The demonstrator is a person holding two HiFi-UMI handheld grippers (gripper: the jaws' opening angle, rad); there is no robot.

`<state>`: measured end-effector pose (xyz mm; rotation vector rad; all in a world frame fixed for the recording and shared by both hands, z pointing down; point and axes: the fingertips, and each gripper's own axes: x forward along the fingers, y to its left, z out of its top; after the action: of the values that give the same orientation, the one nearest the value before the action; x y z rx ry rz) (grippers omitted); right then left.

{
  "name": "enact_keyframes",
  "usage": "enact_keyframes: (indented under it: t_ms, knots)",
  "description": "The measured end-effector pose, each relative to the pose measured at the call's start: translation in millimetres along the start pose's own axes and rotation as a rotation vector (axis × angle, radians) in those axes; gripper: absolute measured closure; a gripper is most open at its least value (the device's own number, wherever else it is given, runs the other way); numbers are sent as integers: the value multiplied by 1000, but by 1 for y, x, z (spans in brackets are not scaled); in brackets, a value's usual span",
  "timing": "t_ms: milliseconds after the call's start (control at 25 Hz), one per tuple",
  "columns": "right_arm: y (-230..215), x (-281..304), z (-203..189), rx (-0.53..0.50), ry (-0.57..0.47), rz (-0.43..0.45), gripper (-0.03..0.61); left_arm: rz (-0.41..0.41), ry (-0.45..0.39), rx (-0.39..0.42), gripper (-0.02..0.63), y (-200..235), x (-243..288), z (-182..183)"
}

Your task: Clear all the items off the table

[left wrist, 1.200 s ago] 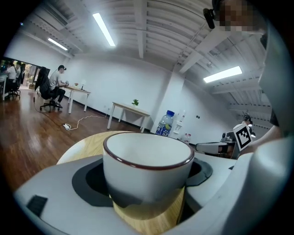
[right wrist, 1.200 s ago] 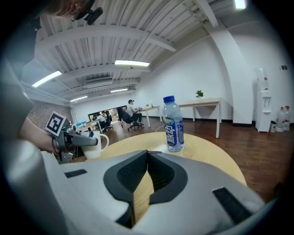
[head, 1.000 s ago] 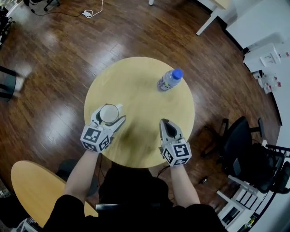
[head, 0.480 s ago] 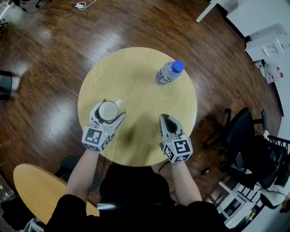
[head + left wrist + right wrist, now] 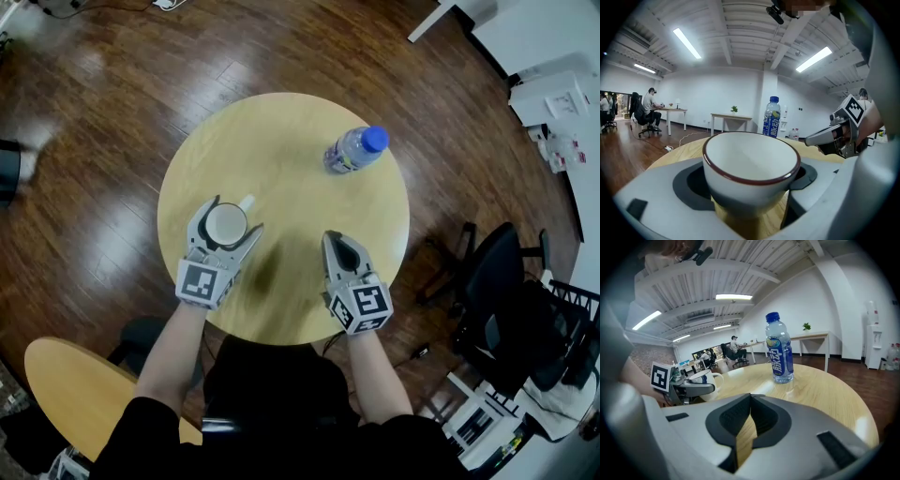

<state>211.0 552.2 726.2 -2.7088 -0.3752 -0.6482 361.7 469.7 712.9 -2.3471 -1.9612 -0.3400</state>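
Head view: the left claw (image 5: pixel 234 216) is clamping a white mug (image 5: pixel 226 224) with a dark red rim, its jaws pressing the mug's sides, at the near left of the round wooden counter (image 5: pixel 281 159). The right claw (image 5: pixel 330 237) is hovering over the near right of the counter, jaws together, gripping nothing. A blue-capped water bottle (image 5: pixel 353 152) is standing upright at the far right, well apart from both.
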Motion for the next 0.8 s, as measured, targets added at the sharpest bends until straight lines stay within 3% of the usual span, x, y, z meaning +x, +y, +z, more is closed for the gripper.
enact_keyframes:
  t_ms: [240,360,800]
  knots:
    - [5,1,4,13,-4,29,575,-26,88,10,187,-3,5,-9]
    - [9,-3,10,9,-18,39,574,-28,106,-34,156,-7,2,-4]
    - [17,-26,47,-22,-99,79,574,42,24,-53,156,-6,-37,53]
